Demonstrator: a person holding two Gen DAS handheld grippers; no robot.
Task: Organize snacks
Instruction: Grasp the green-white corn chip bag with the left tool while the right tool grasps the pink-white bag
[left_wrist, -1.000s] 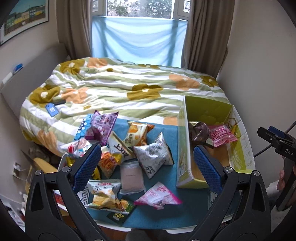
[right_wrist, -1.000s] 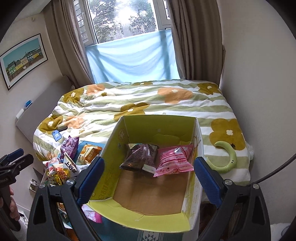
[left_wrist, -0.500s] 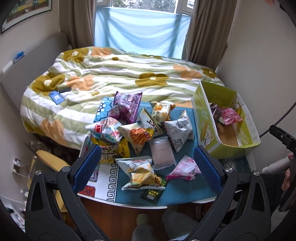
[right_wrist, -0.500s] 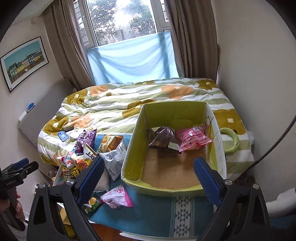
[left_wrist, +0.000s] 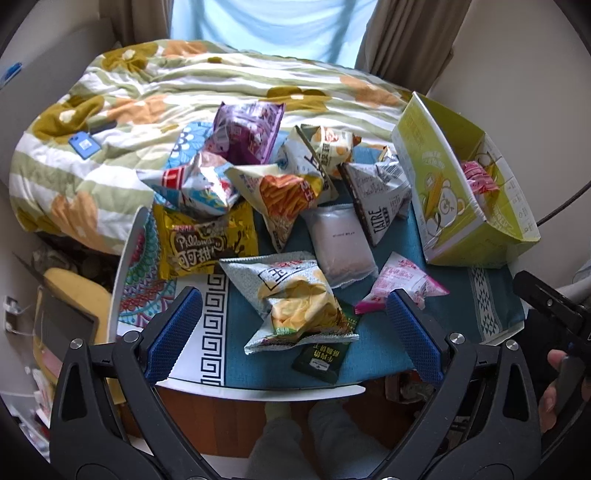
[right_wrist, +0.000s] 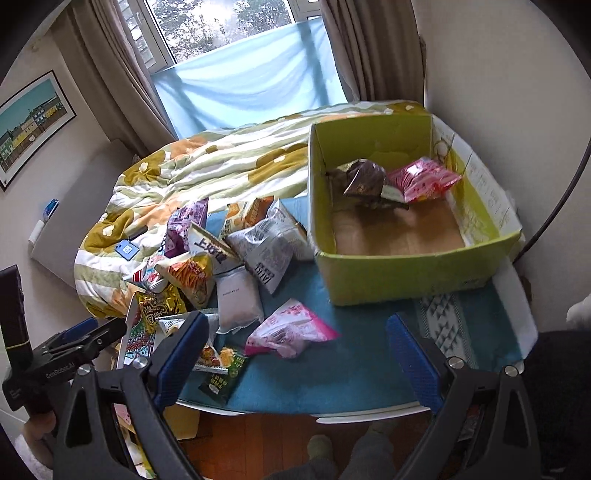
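Note:
A pile of snack bags lies on a table with a blue cloth (left_wrist: 476, 291). Nearest my open, empty left gripper (left_wrist: 293, 334) is a grey chip bag (left_wrist: 291, 291), with a pink packet (left_wrist: 400, 282) and a dark green sachet (left_wrist: 321, 360) beside it. A yellow-green cardboard box (right_wrist: 410, 266) stands at the table's right and holds a brown bag (right_wrist: 364, 179) and a pink bag (right_wrist: 421, 179). My right gripper (right_wrist: 295, 356) is open and empty, above the table's near edge in front of the box. The pink packet (right_wrist: 290, 330) also shows in the right wrist view.
A bed with a flowered quilt (left_wrist: 166, 85) lies right behind the table. A wall is close on the right. The window and curtains (right_wrist: 236, 74) are at the back. The person's legs and a wooden floor (right_wrist: 258, 428) are below the table edge.
Both grippers have pulled back and risen from the table. The left view now looks down on the snack pile; the right view has swung away from over the box, which now sits farther right.

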